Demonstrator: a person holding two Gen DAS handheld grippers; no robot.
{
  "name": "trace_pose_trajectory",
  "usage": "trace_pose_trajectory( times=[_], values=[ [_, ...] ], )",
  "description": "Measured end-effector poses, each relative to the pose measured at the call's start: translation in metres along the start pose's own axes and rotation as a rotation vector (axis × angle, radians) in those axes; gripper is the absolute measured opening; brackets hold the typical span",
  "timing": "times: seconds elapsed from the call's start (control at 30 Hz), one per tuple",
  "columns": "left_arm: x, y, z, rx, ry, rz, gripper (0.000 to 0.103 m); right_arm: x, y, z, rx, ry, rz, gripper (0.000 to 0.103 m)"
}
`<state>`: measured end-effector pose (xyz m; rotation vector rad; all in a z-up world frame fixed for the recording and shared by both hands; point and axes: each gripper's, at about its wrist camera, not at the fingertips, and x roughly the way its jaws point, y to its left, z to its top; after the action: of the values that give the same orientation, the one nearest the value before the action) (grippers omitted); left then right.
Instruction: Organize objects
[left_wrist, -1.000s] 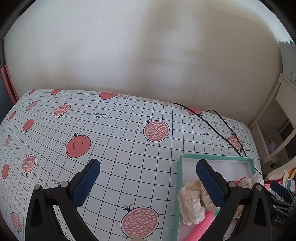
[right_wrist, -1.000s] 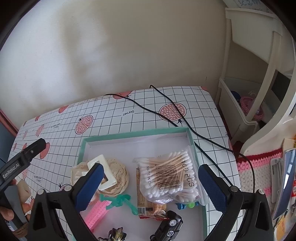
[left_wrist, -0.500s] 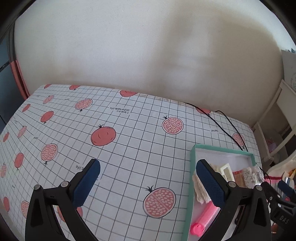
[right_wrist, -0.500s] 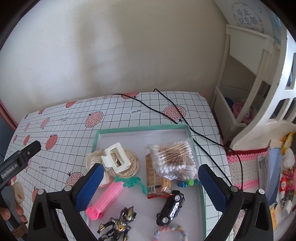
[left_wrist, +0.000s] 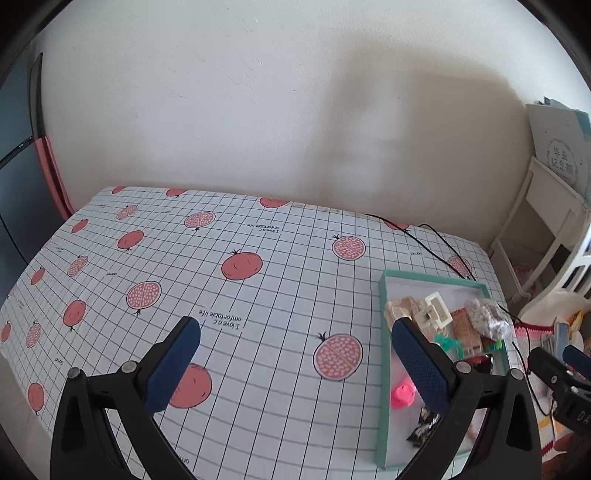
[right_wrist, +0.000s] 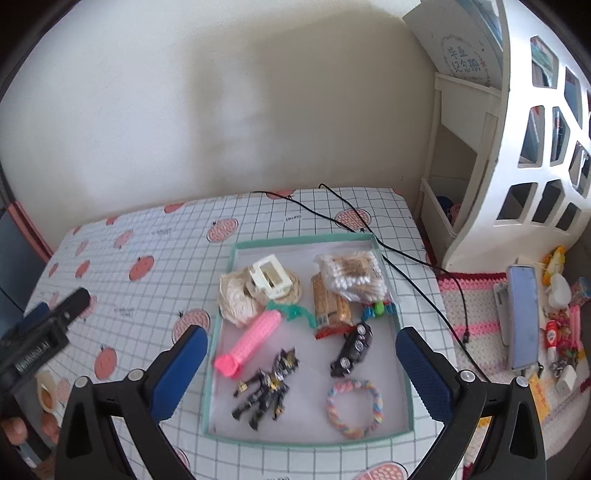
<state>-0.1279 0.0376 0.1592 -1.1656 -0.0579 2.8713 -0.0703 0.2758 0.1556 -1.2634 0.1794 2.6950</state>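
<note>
The right gripper hangs above the teal tray, jaws spread wide and empty; the pink roller, black toy figure and toy car lie in the tray between its fingers. The left gripper, also spread and empty, hovers over the pomegranate-print tablecloth, with the tray beside its right finger.
</note>
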Motion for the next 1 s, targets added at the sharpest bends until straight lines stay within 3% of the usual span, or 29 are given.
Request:
trace_pose_trajectory(
  times=[0.3,0.5,0.83,1.0],
  values=[
    [-0.025,0.020,-0.039,0.002,-0.002,-0.042,0.103,-0.026,-0.002,-0.047,0.021,-0.015,-0.008,0.103],
    [-0.040,0.026,-0.066,0.032,-0.017,-0.020,0.103,-0.036,-0.005,-0.076,0.057,-0.033,0.013,0.103],
    [-0.039,0.042,-0.116,0.022,0.032,-0.025,0.103,-0.014,-0.002,-0.127,0.076,0.024,0.021,0.103],
    [-0.033,0.048,-0.143,0.027,0.067,-0.029,0.103,-0.002,0.006,-0.143,0.020,0.042,-0.004,0.103]
  ],
)
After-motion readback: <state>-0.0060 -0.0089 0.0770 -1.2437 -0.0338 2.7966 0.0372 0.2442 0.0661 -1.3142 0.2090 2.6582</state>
